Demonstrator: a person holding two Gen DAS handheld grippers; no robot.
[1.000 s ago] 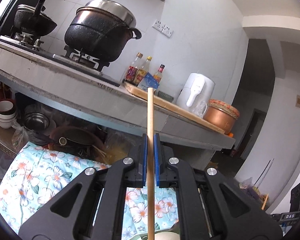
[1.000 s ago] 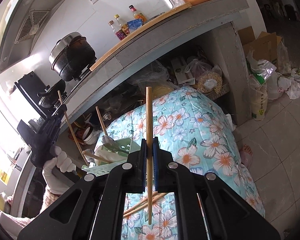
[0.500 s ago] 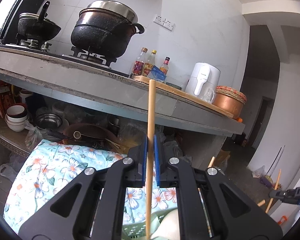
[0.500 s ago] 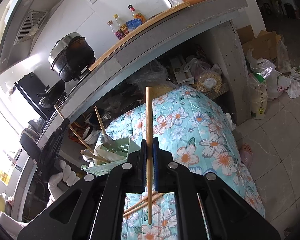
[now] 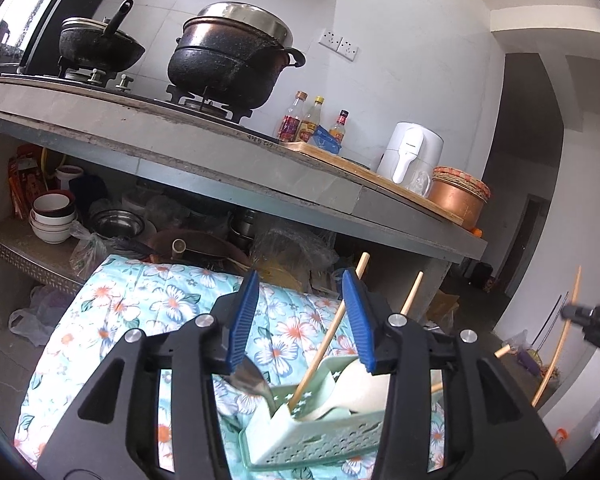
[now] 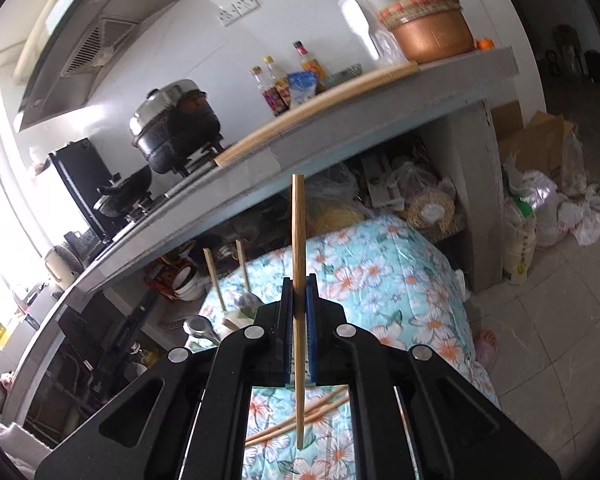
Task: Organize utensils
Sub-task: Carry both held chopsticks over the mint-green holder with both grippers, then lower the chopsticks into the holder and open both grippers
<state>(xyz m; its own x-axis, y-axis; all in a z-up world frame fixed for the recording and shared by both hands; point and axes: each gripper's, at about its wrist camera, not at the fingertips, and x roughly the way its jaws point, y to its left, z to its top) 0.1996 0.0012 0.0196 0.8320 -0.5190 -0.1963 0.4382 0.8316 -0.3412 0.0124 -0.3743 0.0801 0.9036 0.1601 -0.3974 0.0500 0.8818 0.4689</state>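
1. The floral-covered table (image 5: 148, 312) was the work surface, set in front of the kitchen counter (image 5: 260, 176); loose chopsticks (image 6: 300, 420) lay on the cloth just under the right gripper's body, waiting to be sorted.
2. The green utensil basket (image 5: 320, 440) stood on the cloth directly below the left gripper, apparently serving as the collection point: a white spoon (image 5: 364, 384), a metal spoon (image 5: 252, 380) and upright chopsticks rested in it.
3. The left gripper (image 5: 300, 316) had just been opening, its blue pads standing roughly half apart and pressing on nothing. One chopstick (image 5: 332, 328) leaned in the basket against the right-hand pad, probably the one let go so it would stand with the others.
4. The right gripper (image 6: 299, 332) was clamped tight on a single chopstick (image 6: 299, 240), held near its middle and upright, most likely so it could be lowered tip-first into the basket.
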